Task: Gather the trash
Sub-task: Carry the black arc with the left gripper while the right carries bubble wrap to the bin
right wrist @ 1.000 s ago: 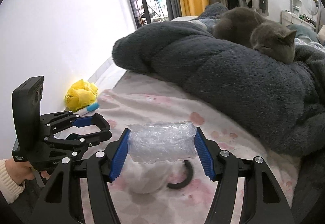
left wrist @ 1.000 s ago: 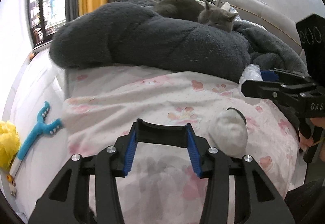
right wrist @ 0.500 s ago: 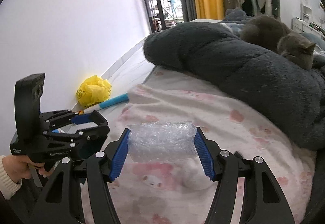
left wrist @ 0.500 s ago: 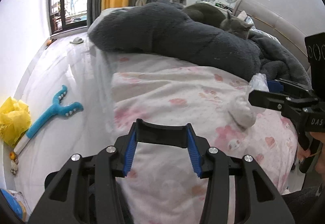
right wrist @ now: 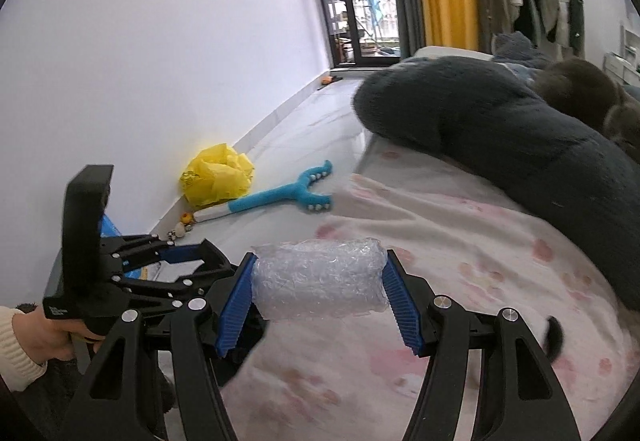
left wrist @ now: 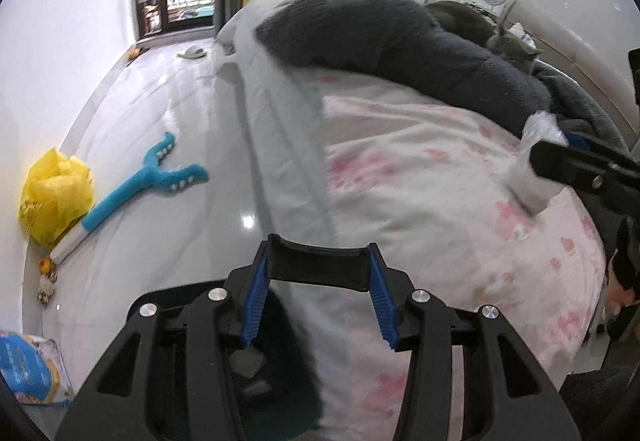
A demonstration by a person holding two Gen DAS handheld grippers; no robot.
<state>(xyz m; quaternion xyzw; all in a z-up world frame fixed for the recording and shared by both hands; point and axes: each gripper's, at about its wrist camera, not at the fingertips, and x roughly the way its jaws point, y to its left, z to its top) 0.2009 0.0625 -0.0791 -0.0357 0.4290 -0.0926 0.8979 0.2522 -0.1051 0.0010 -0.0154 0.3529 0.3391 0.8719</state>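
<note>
My right gripper (right wrist: 320, 293) is shut on a clear bubble-wrap wad (right wrist: 320, 281) and holds it above the front corner of the bed with the pink-patterned sheet (right wrist: 460, 253). The wad also shows in the left wrist view (left wrist: 540, 125), sticking out of the right gripper (left wrist: 560, 157). My left gripper (left wrist: 318, 301) is open and empty, over the bed's left edge above something dark that is hard to make out. It also shows in the right wrist view (right wrist: 192, 261), lower left. A white sock (left wrist: 528, 185) lies on the bed under the right gripper.
A yellow plastic bag (left wrist: 54, 197) sits by the wall beside a blue plush toy (left wrist: 140, 185). A blue-printed bag (left wrist: 24, 369) lies at lower left. A dark fluffy blanket (left wrist: 392, 41) and a grey cat (left wrist: 516, 49) lie on the bed. The grey floor (left wrist: 168, 89) runs toward the window.
Both grippers have swung left and back from the bed toward the floor side. The right gripper still holds the bubble wrap. The sock has left the left gripper's front.
</note>
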